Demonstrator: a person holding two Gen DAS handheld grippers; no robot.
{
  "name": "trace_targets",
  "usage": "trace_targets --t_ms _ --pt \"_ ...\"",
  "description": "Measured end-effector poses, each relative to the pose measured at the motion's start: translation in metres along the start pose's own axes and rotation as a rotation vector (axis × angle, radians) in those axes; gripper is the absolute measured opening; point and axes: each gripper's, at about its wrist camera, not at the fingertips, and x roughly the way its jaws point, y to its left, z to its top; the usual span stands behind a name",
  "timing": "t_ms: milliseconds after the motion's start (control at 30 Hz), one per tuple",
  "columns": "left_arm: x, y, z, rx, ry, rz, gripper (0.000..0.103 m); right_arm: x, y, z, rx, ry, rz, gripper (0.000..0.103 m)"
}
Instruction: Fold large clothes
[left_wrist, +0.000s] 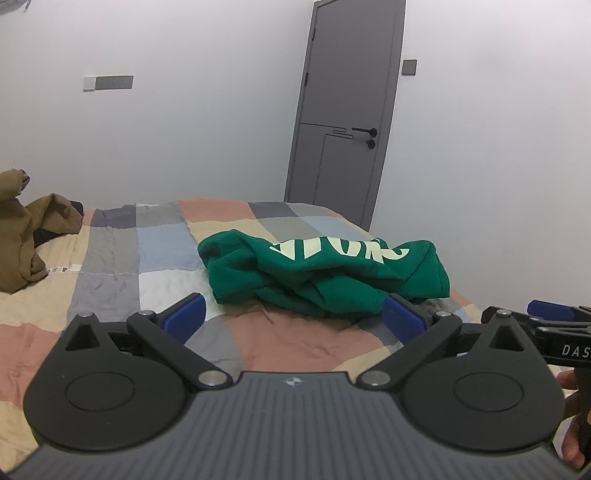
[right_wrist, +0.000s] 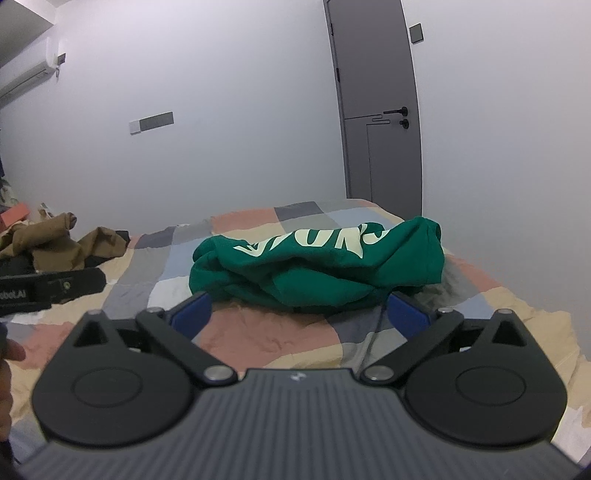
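Observation:
A green sweatshirt (left_wrist: 321, 271) with pale lettering lies bunched in a loose heap on the patchwork bed cover (left_wrist: 110, 266). My left gripper (left_wrist: 293, 317) stands open just short of the heap, its blue pads wide apart with nothing between them. In the right wrist view the same sweatshirt (right_wrist: 314, 266) lies right ahead of my right gripper (right_wrist: 299, 314), which is also open and empty. The right gripper shows at the right edge of the left wrist view (left_wrist: 554, 317), and the left gripper's black body (right_wrist: 51, 286) shows at the left of the right wrist view.
Brown clothes (left_wrist: 26, 229) are piled at the far left of the bed, also seen as brown clothes (right_wrist: 62, 243) in the right wrist view. A grey door (left_wrist: 343, 110) stands in the white wall behind the bed. A person's fingers (right_wrist: 11, 350) show at the left edge.

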Motion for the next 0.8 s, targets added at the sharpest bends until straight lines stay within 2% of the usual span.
trace_targets --t_ms 367,800 --pt "-0.0020 0.0007 -0.0005 -0.011 0.020 -0.008 0.103 -0.0028 0.0010 0.0000 -0.003 0.003 0.000 0.103" --pt "-0.0085 -0.0014 -0.0017 0.006 0.003 -0.003 0.103 -0.0082 0.0036 -0.0037 0.001 0.012 -0.007 0.103"
